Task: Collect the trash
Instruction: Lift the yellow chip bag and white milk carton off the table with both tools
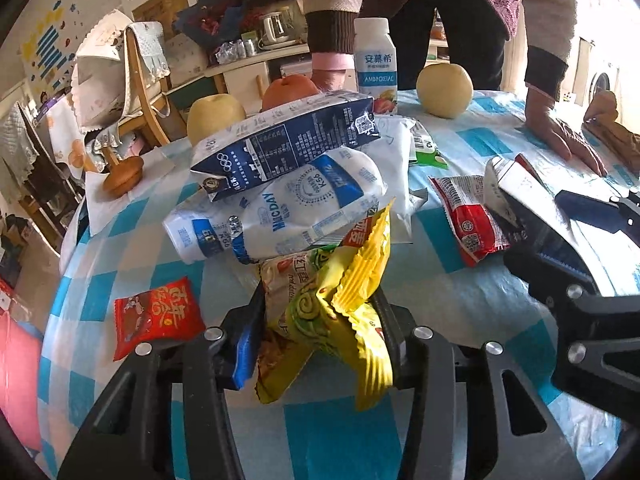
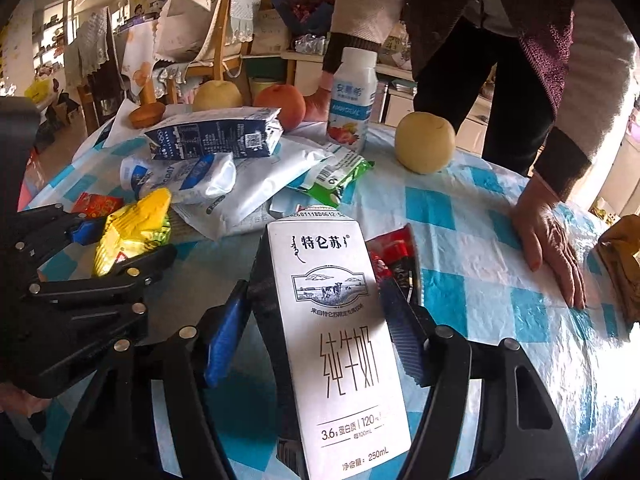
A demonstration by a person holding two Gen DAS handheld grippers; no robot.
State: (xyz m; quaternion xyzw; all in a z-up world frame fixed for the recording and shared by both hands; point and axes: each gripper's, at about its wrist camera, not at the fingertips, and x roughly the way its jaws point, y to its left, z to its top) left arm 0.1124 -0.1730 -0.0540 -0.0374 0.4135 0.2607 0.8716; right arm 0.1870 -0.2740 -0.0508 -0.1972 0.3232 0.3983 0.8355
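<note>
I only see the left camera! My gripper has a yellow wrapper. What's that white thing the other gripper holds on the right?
Observer: The right gripper holds a white milk carton with a cow picture on its front.
Operator: Is it standing up?
Observer: Roughly; it's clamped between the fingers, top end pointing away from the camera.
Operator: Anything hiding behind it?
Observer: A red and black wrapper lies on the tablecloth just past it, partly hidden by the carton.
</note>
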